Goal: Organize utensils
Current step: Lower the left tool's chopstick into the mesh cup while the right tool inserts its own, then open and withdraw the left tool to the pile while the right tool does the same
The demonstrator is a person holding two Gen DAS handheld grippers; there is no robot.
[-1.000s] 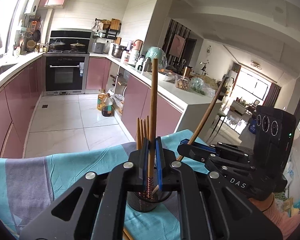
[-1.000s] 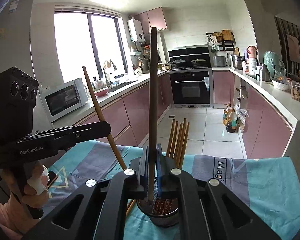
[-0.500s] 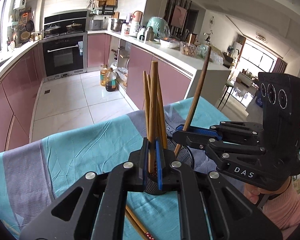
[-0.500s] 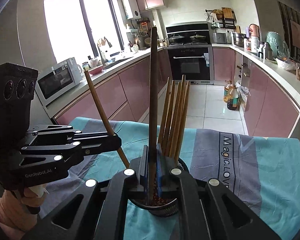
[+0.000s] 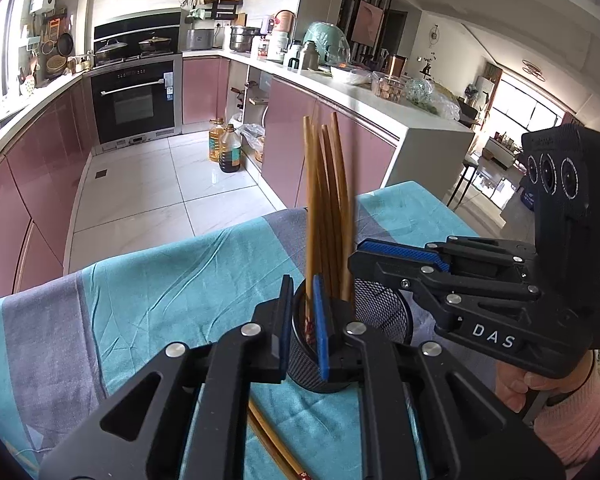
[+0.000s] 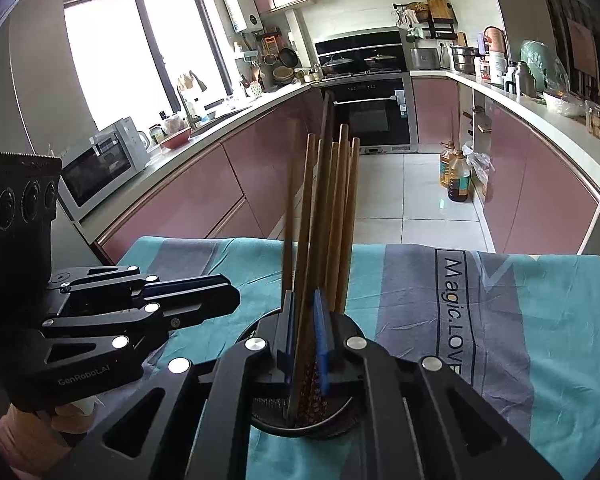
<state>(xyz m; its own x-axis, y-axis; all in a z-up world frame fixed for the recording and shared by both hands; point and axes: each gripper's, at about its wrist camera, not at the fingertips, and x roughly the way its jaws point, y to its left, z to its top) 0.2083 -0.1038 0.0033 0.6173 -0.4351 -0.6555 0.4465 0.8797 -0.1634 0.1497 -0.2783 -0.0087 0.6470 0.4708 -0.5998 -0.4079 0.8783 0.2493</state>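
Both grippers have sunk toward the mesh cup (image 5: pixel 384 308) since a second ago, and the two sticks that stood high over it then now reach down inside it.

From where I stand, the left gripper (image 5: pixel 302 280) has its jaws almost pressed together with a light chopstick (image 5: pixel 309 240) between them. They have just eased apart a hair. The right gripper (image 6: pixel 303 294) is likewise nearly closed, with a dark chopstick (image 6: pixel 303 336) between its pads, and has loosened by as little. Whether either pair still bites firmly I cannot say.

What matters is the line-up. The cup sits directly under both sets of fingertips. Each stick stands close to upright along the cup's own axis, patterned end down, beside the bundle (image 5: pixel 336 200) already standing there. The grippers face each other across the rim, neither nearer than the other. I judge that letting go is all that remains for this pair.

More loose chopsticks (image 5: pixel 276 448) lie flat and aslant on the cloth (image 5: pixel 160 288), under the left gripper's body, so I reckon that hand is the closer one for them.
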